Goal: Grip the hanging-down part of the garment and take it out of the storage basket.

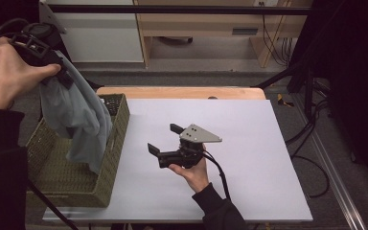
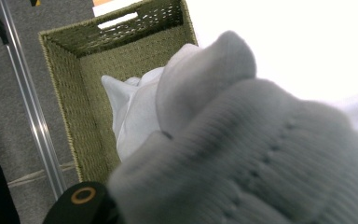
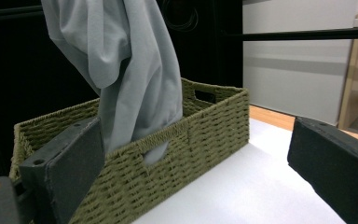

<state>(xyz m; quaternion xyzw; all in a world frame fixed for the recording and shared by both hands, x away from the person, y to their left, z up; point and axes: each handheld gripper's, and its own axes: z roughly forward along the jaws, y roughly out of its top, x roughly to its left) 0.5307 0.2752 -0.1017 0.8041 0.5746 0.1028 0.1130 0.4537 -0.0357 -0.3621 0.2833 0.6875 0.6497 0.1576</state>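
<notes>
A grey cloth (image 1: 79,120) hangs from my left gripper (image 1: 60,72), which is shut on its top, high at the left. The cloth's lower end dangles inside a green woven basket (image 1: 117,124) at the table's left edge. In the left gripper view the bunched cloth (image 2: 242,154) covers the jaws, with the basket (image 2: 65,93) below it. My right gripper (image 1: 164,138) is held just above the middle of the table, open, with nothing between its jaws, which point left at the basket. In the right gripper view its pads (image 3: 70,168) frame the basket's side (image 3: 200,126) and the hanging cloth (image 3: 130,70).
The basket rests on a white board (image 1: 249,143) laid over a wooden table. Cables (image 1: 311,143) run along the floor at the right. A wooden cabinet (image 1: 196,24) stands behind the table, and a metal rail (image 2: 32,116) lies on the floor beside the basket.
</notes>
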